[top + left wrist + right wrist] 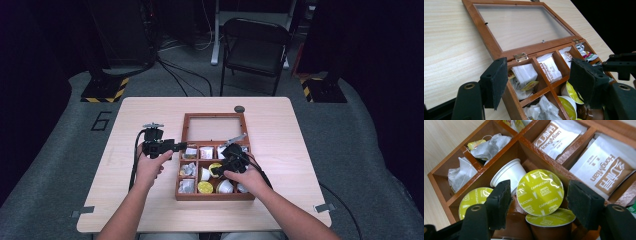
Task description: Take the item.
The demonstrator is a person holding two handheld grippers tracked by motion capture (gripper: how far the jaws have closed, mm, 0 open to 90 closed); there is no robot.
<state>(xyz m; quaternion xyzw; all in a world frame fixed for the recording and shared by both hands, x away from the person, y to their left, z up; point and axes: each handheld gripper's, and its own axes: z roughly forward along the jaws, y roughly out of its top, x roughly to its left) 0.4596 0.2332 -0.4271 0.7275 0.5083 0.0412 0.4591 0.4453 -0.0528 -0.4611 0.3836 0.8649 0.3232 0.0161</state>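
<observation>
A wooden compartment box (215, 196) lies open on the table, its glass lid (524, 26) folded flat behind it. Green-lidded cappuccino capsules fill the middle compartments. One capsule (540, 192) leans on its side between the jaws of my right gripper (539, 202); the pads stand close on both sides without pressing it. In the high view the right gripper (220, 167) dips into the box's middle. My left gripper (537, 82) is open at the box's back left corner, one jaw outside the wall and one over the compartments; from above this gripper (181, 146) points right.
Tea bags (487, 146) fill the left compartments and white HongMian sachets (610, 173) the back ones. A small dark disc (239, 108) lies behind the lid. A folding chair (255, 47) stands beyond the light wooden table (150, 210).
</observation>
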